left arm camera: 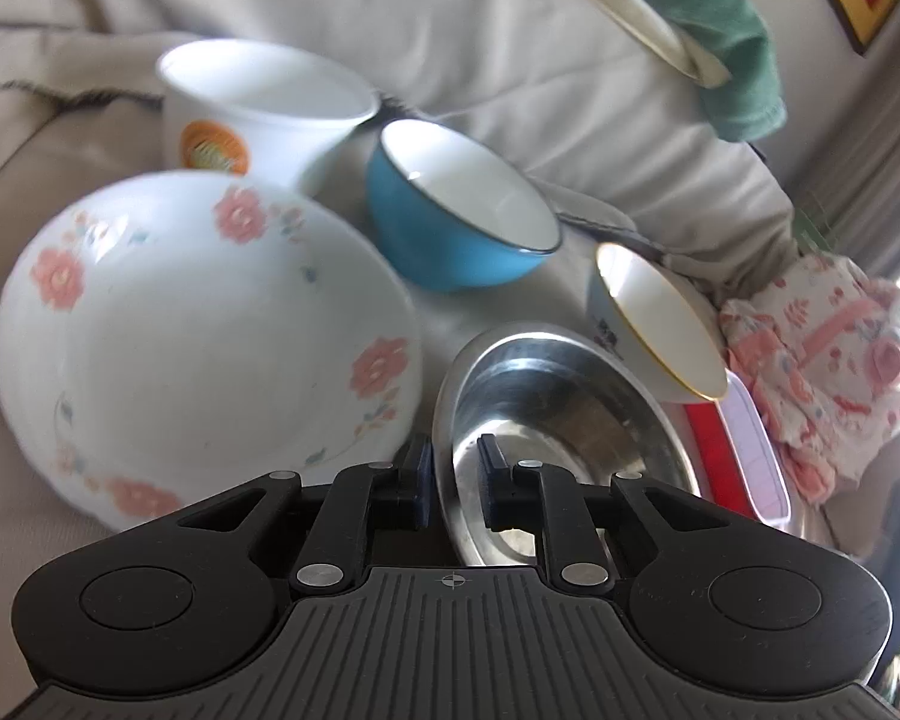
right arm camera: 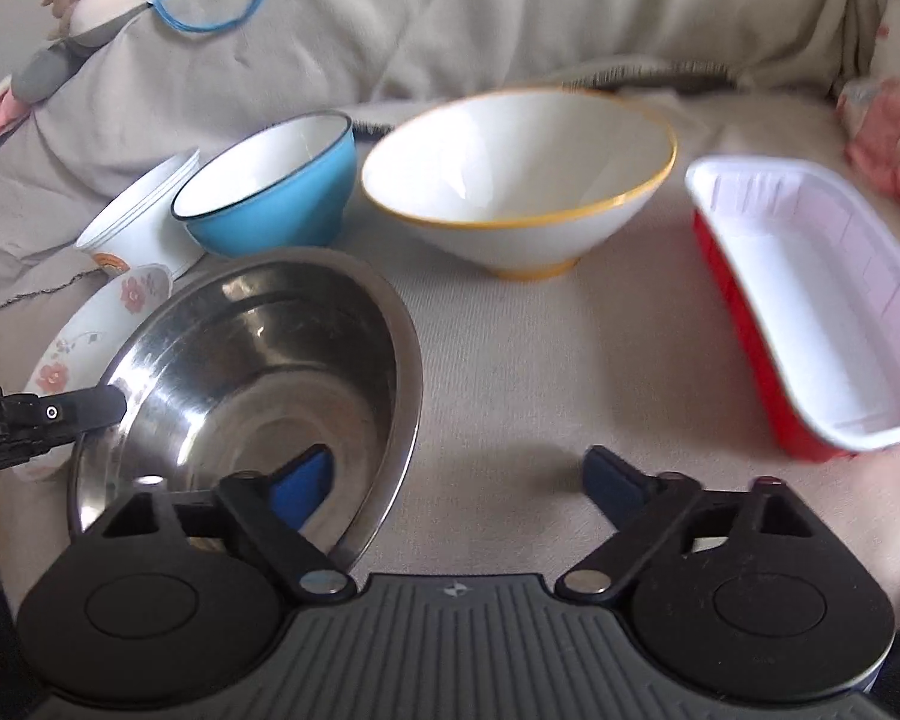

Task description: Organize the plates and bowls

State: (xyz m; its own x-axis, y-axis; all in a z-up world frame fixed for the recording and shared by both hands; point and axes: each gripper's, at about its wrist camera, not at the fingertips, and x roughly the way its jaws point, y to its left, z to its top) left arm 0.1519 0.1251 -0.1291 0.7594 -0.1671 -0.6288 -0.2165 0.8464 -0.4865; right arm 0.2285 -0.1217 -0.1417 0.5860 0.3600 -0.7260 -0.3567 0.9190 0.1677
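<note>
Left wrist view: the left gripper (left arm camera: 455, 480) pinches the near rim of the steel bowl (left arm camera: 558, 420), tilted up off the cloth (left arm camera: 510, 60). To its left lies the floral plate (left arm camera: 198, 324); farther off stand a white cup (left arm camera: 258, 114) and a blue bowl (left arm camera: 456, 210).

Right wrist view: the right gripper (right arm camera: 462, 480) is spread wide, holding nothing, one finger over the steel bowl's right rim. The yellow-rimmed bowl (right arm camera: 522, 180) and red tray (right arm camera: 810, 300) stand apart, unstacked. Sorting looks barely begun.

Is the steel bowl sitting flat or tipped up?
Tipped up: the steel bowl leans with its left rim raised, pinched by the left gripper.
</note>
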